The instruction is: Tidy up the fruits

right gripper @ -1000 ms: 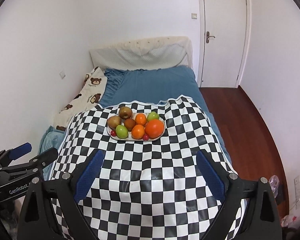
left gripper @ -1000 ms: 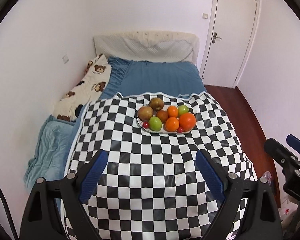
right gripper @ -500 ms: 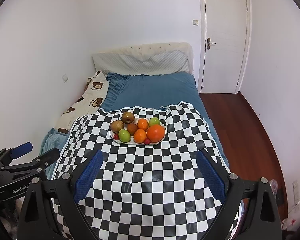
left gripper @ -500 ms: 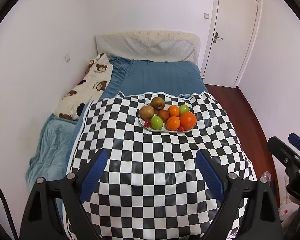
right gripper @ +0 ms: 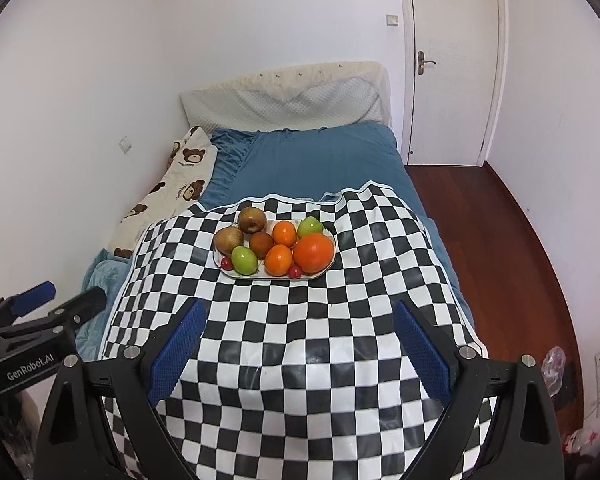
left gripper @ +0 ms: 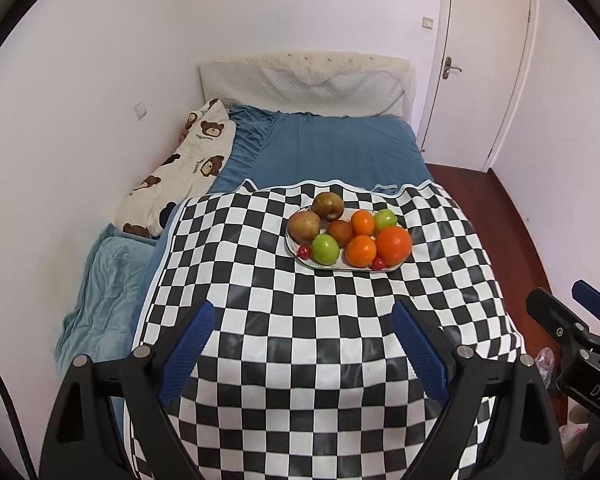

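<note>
Item 1: white oval plate [left gripper: 300,258], resting on a black-and-white checkered cloth [left gripper: 300,320] spread over the near part of a bed with a blue sheet [left gripper: 340,152].

Item 2: fruit, all on the plate and packed close together.
- 1 large orange [left gripper: 394,245] at the right end.
- 2 smaller oranges: one [left gripper: 361,251] at the front just beside the large one, one [left gripper: 363,223] behind it.
- 2 green apples: one [left gripper: 325,249] at the front left, one [left gripper: 385,220] at the back right.
- 2 brownish apples or pears [left gripper: 304,225] [left gripper: 328,206] at the back left; which fruit cannot be told.
- 1 dark reddish-brown fruit [left gripper: 340,232] in the middle.
- 2 small red fruits [left gripper: 304,251] [left gripper: 378,263] along the front edge.

Item 3: left gripper [left gripper: 302,318], blue pads spread wide apart, nothing between them, above the cloth, well short of the plate.

Item 4: right gripper [right gripper: 298,316], likewise spread wide and holding nothing, above the cloth near the plate.

Also present: bear-print pillow [left gripper: 180,176] along the left wall, white door [left gripper: 484,64].
</note>
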A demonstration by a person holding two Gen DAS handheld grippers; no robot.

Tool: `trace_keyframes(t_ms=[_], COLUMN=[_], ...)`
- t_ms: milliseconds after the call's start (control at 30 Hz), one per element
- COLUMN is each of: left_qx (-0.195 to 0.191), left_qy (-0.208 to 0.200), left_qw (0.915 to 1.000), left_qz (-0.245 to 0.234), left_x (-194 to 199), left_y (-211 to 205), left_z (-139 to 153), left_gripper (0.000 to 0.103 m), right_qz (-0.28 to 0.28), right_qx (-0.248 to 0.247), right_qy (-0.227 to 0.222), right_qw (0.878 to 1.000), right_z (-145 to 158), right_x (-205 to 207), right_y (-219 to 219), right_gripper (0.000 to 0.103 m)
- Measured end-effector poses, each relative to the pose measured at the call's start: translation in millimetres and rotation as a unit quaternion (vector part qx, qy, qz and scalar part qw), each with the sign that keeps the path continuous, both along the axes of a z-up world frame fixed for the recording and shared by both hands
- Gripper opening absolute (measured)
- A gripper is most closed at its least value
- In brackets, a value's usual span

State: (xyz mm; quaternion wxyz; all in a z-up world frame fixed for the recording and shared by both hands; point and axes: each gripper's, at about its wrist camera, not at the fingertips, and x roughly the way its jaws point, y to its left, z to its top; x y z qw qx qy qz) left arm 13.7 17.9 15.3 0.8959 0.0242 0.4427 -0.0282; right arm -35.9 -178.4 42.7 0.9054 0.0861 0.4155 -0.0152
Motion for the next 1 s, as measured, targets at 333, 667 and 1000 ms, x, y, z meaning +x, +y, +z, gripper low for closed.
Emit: trace_keyframes(t_ms=[333, 667, 1000], left_qx=[0.015, 0.024, 0.018], left_qy=[0.029, 0.055, 0.067], left_qw=[0.9995, 0.9982, 0.9976], left_qz=[0.003, 0.007, 0.005], left_x=[59.5, 95.5, 103.4], left_y=[-14.9, -23.0, -19.8], left_z=[-39.1, -66.3, -73.4], left_gripper=[0.091, 0.091, 0.103], right_qz=[-0.014, -0.005, 0.007], right_qx=[-0.006, -0.012, -0.009], right_qy=[0.019, 0.043, 0.056], right_qw=[1.0, 0.999, 0.998], right_z=[-41.9, -70.1, -83.4], right_x=[68.9, 112.4, 124.5], right_y=[-22.4, -28.1, -19.3], right_gripper=[0.096, 0.097, 0.097])
